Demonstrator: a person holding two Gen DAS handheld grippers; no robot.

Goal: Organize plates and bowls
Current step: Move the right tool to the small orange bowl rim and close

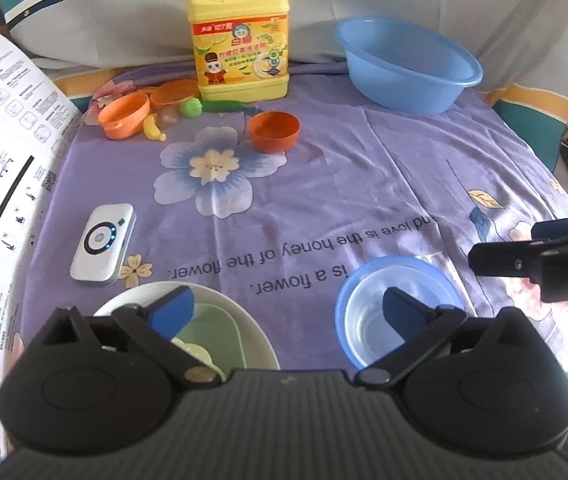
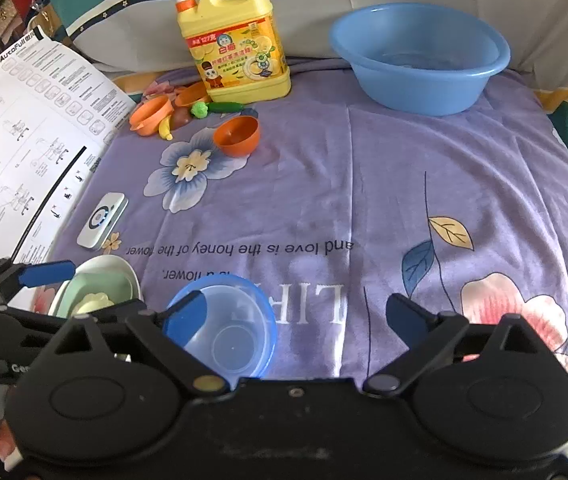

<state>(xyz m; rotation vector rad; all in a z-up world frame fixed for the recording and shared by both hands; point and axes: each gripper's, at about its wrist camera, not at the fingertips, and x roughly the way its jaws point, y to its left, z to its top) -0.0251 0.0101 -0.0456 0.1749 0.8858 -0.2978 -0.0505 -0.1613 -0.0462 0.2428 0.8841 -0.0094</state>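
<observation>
Both pairs of tongs are seen spread apart with nothing between them. The left tongs (image 1: 288, 312) hover low over the near edge of the purple floral cloth (image 1: 324, 184), and the right tongs (image 2: 296, 316) hover just beside them, at about 3 o'clock.

The clear blue bowl (image 2: 224, 328) lies on the cloth under the left finger of the right tongs. At 9 o'clock from it, near but apart, a white plate (image 1: 252, 336) carries a pale green dish (image 2: 100, 288). An orange bowl (image 1: 274, 130) stands well apart at 12 o'clock, near the detergent jug (image 1: 240, 36) and the large blue basin (image 1: 408, 64).

The clear bowl is judged to be thin, light, smooth plastic, likely to slip or flex if squeezed across its width. A pinch on the rim wall, one finger inside and one outside, is judged best. The white plate may be heavier and more fragile, though its material cannot be told.
</observation>
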